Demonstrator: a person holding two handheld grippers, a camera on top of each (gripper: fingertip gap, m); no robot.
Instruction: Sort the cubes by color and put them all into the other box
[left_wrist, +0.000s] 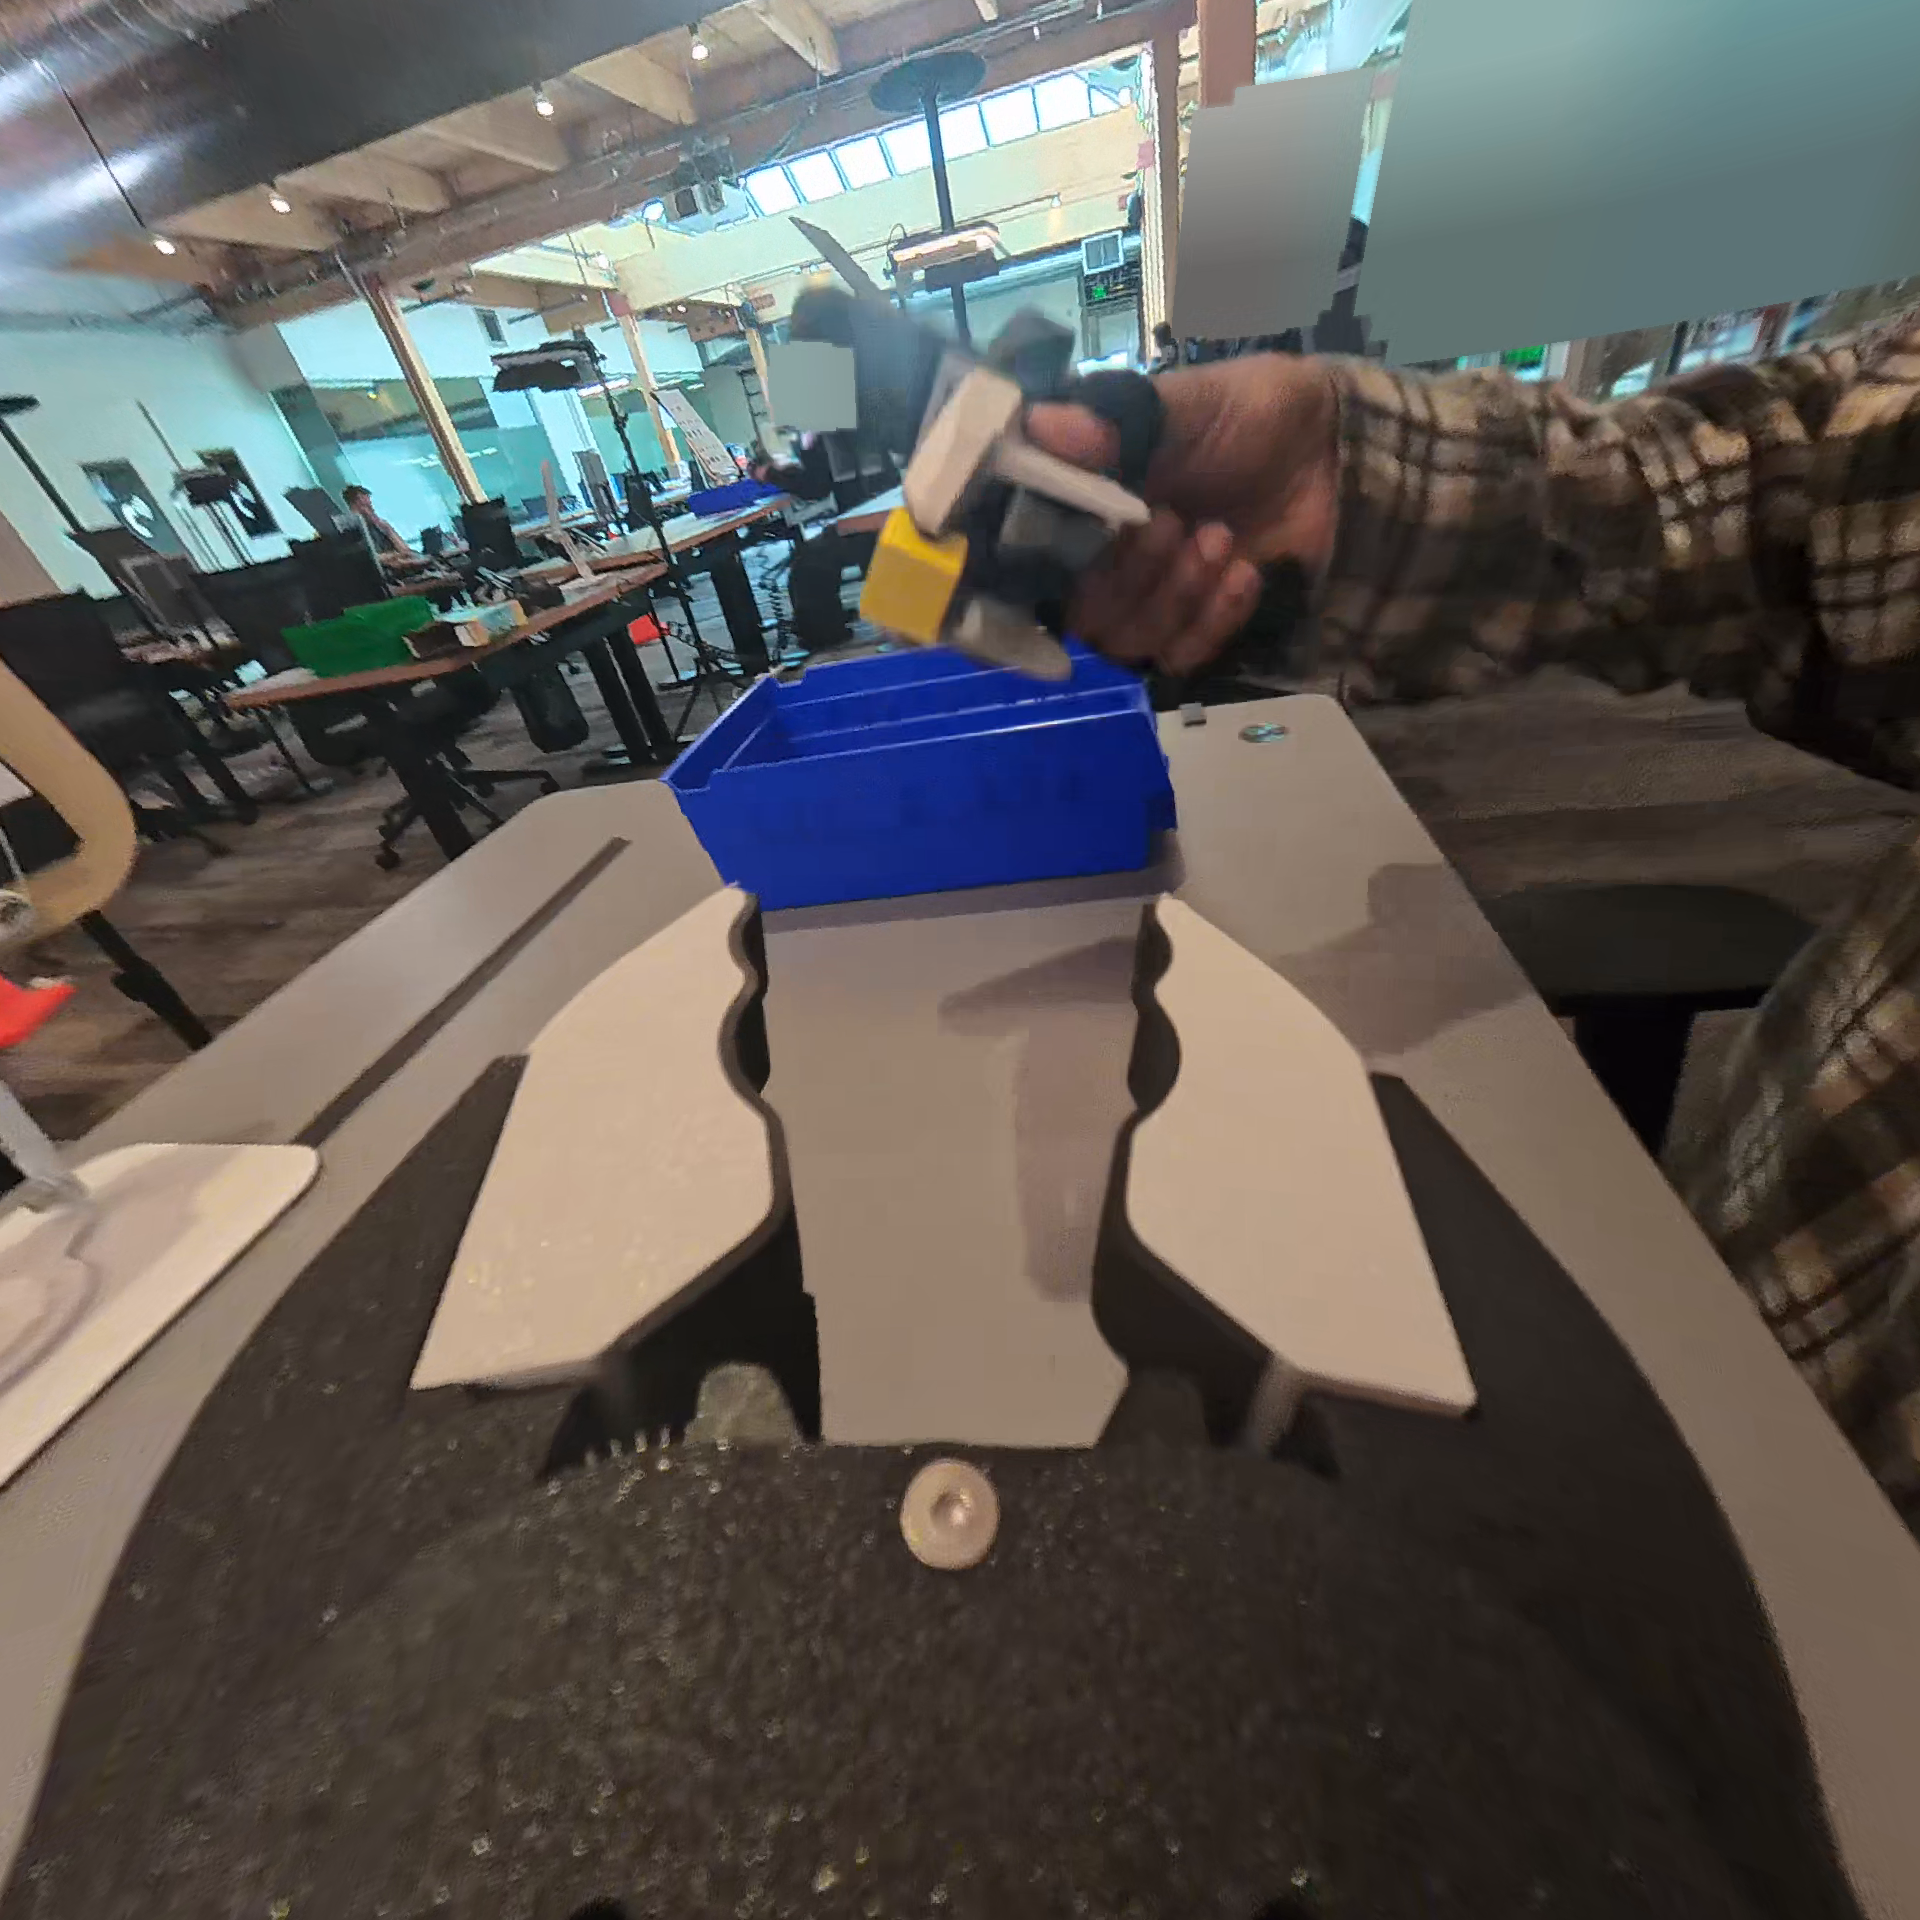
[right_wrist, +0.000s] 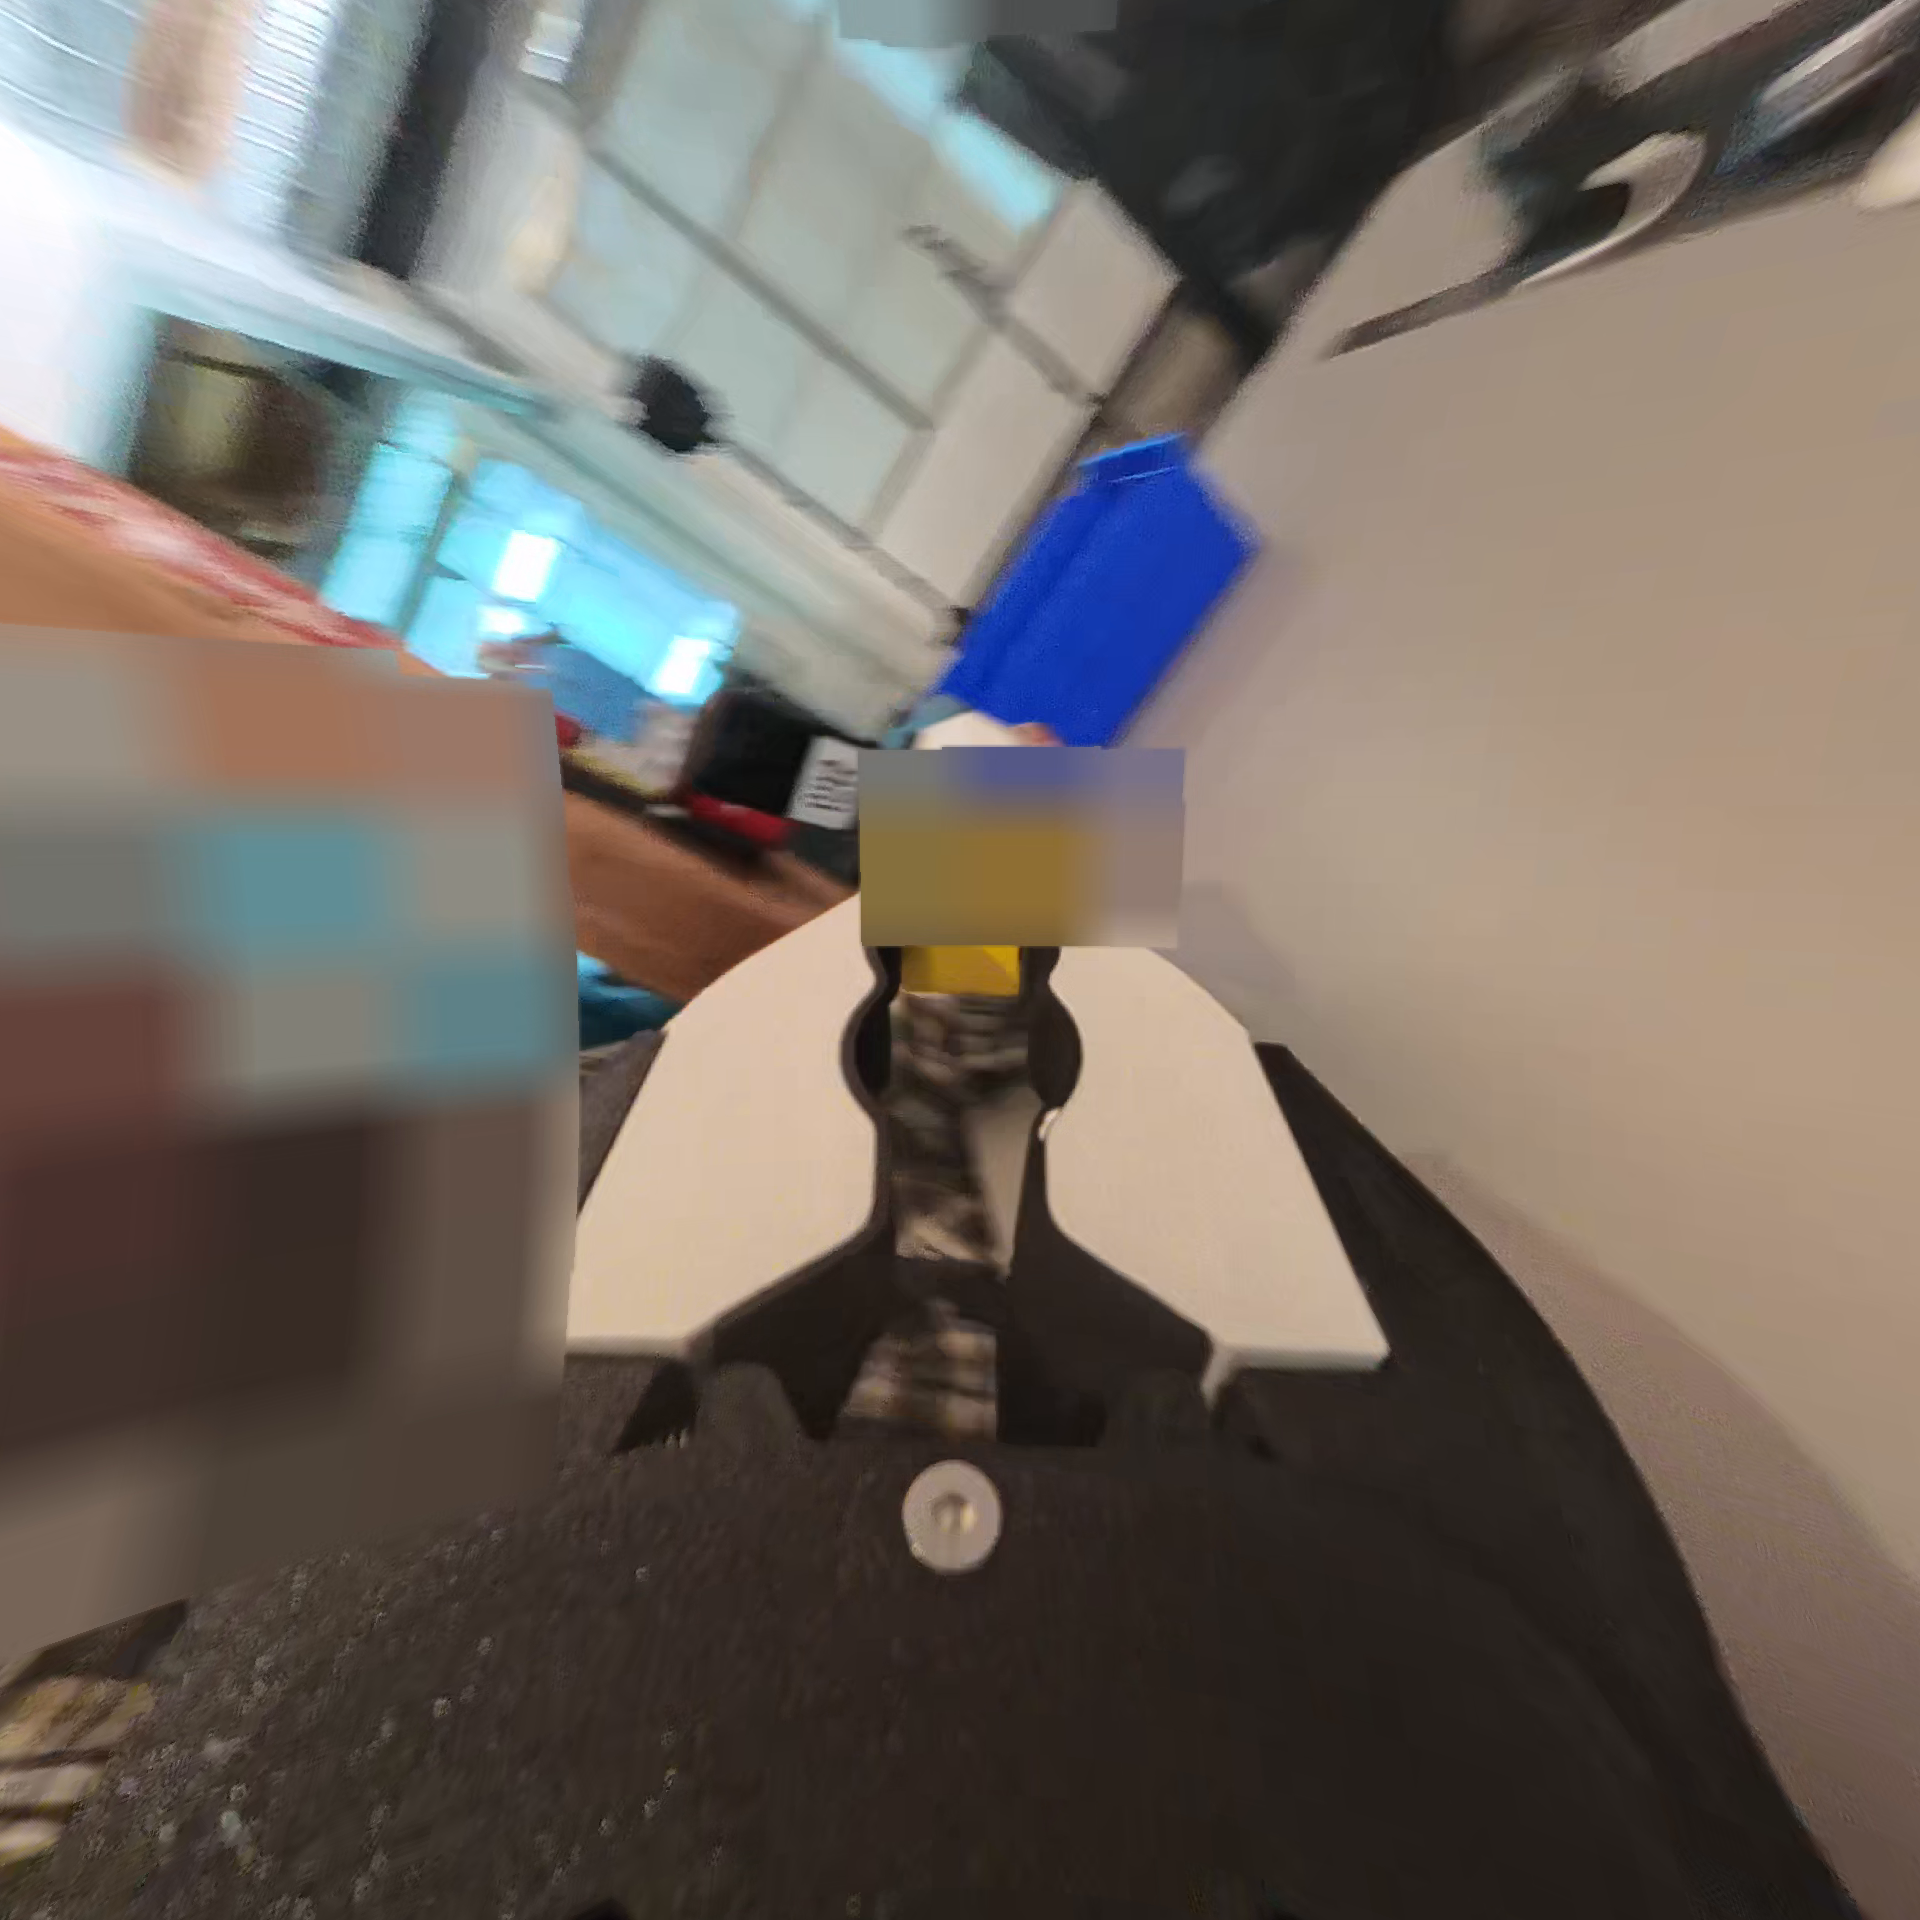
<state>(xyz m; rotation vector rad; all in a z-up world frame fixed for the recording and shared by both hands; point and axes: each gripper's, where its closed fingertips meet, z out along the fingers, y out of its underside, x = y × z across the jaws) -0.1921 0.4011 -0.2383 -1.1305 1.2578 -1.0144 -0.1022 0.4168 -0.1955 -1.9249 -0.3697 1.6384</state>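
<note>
A blue box (left_wrist: 914, 800) stands on the grey table (left_wrist: 1299, 935), straight ahead of my left gripper (left_wrist: 951, 935). The left gripper is open and empty, low over the table, with its fingertips just short of the box's near wall. My right gripper (left_wrist: 966, 561) is in a person's hand and is shut on a yellow cube (left_wrist: 909, 582), held tilted in the air just above the box's far rim. In the blurred right wrist view the yellow cube (right_wrist: 961, 968) sits between the closed fingers (right_wrist: 769, 1122), partly under a mosaic patch, with the blue box (right_wrist: 1101, 603) beyond. Most of the box's floor is hidden.
A plaid sleeve (left_wrist: 1662, 540) reaches in from the right over the table. A white flat plate (left_wrist: 135, 1247) lies at the table's left edge. The table ends just behind the box, with desks and chairs (left_wrist: 468, 644) across the room beyond.
</note>
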